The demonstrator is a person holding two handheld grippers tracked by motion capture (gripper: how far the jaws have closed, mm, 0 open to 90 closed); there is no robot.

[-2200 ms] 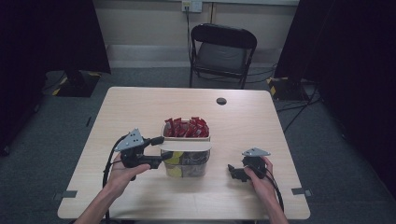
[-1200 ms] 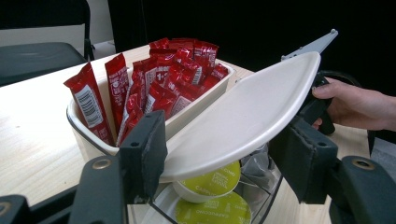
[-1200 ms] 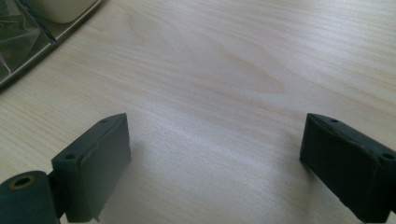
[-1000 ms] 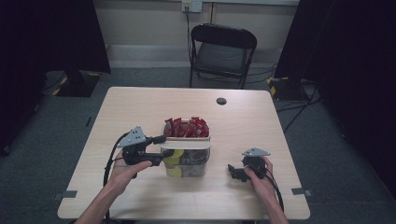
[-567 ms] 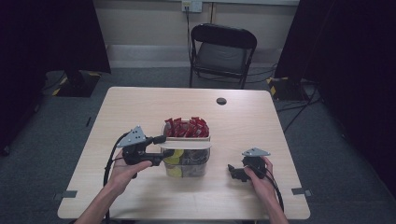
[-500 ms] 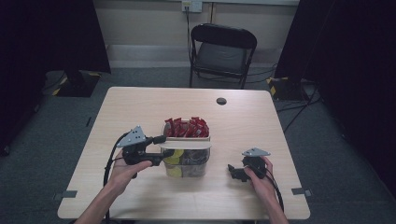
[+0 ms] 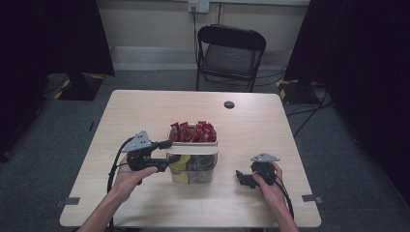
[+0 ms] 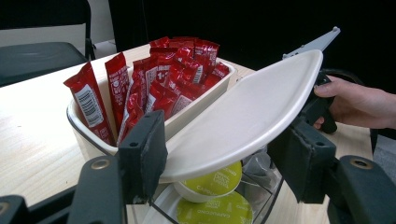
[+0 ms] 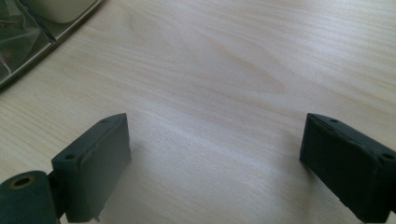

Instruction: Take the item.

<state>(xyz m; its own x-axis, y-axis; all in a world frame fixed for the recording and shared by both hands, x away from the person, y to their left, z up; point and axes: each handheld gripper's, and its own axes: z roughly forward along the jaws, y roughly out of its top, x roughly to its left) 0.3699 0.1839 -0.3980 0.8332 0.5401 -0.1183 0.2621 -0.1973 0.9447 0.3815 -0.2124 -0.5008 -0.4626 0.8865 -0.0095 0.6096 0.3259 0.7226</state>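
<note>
A clear plastic box (image 7: 196, 175) stands mid-table. Its far half carries a white tray (image 8: 201, 99) packed with red sachets (image 7: 192, 132) (image 8: 163, 74). Its near half holds yellow-green coffee capsules (image 8: 215, 180). My left gripper (image 7: 167, 155) (image 8: 222, 163) reaches in from the box's left and is shut on the edges of a white oval lid (image 7: 191, 150) (image 8: 252, 112), which it holds tilted over the capsule half. At the front right, my right gripper (image 7: 240, 177) (image 9: 212, 163) rests on the table with its jaws open over bare wood.
A small black round disc (image 7: 229, 104) lies on the table's far side. Behind the table (image 7: 145, 111) stands a black folding chair (image 7: 231, 50). The person's right hand (image 8: 355, 100) shows beyond the lid. A corner of the clear box (image 9: 28, 42) lies ahead of the right gripper.
</note>
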